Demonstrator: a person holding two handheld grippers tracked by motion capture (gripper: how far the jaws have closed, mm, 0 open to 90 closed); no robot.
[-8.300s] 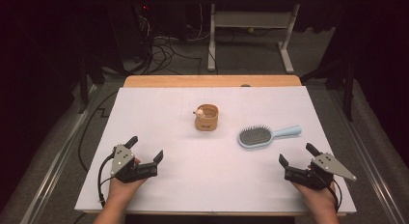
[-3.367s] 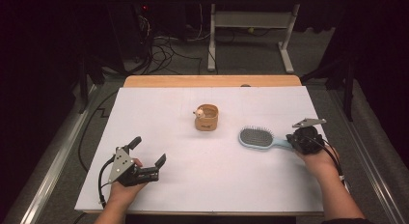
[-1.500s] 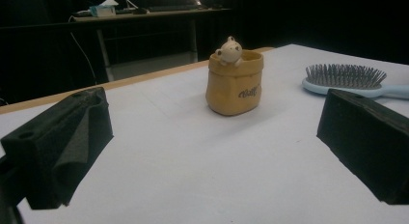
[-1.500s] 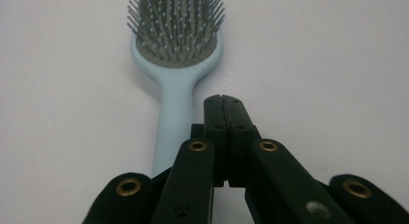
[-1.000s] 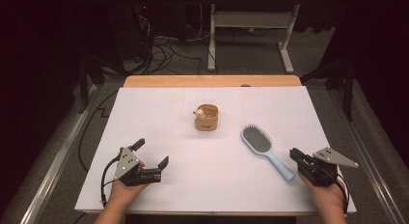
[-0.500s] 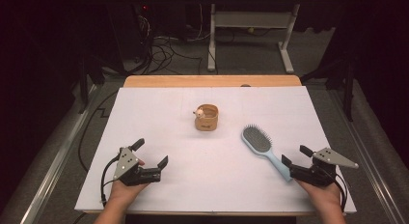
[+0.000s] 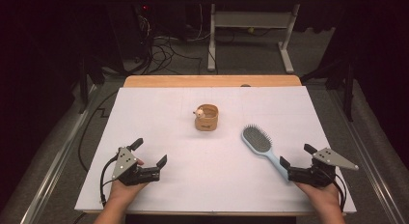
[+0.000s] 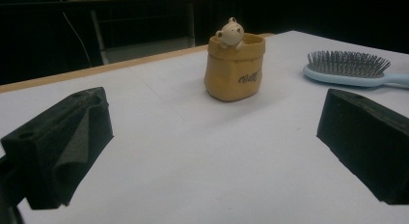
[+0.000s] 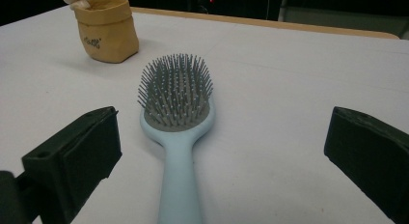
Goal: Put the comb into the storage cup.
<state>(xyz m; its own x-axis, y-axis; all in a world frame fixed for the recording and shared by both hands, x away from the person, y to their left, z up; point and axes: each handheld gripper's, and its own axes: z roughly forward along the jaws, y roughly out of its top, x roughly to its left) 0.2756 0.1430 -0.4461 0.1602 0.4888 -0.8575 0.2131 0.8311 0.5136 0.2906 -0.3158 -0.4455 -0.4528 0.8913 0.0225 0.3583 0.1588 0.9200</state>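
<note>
My right gripper (image 7: 293, 158) stands with its jaws spread wide; they have just been opening, and the handle of the pale blue plastic hairbrush with grey bristles (image 7: 260, 143) lies between them untouched, flat on the white table cover (image 7: 159, 113). In my right gripper view the hairbrush (image 9: 176, 113) runs straight away from me: the handle comes toward the camera down the middle of the gap, the oval bristle head farther off, bristles up, and neither black pad presses on it. From above, its long axis is a diagonal, the head pointing up and to the left toward the centre of the table, the handle's end down and right, just ahead of my right jaws. So this brush is plainly my right hand's business; my left gripper (image 7: 151, 153) sits well apart on the other side of the table, its jaws also apart with nothing between them. Past the brush head, nearer the table's middle, stands the small tan bag-shaped ceramic pot with a little bear figure on its rim (image 7: 206, 117); in my left gripper view that pot (image 8: 235, 67) is straight ahead and the brush (image 8: 347, 67) off to the right of it. If I take the brush up again, I judge I should close across the handle, square to that diagonal.
</note>
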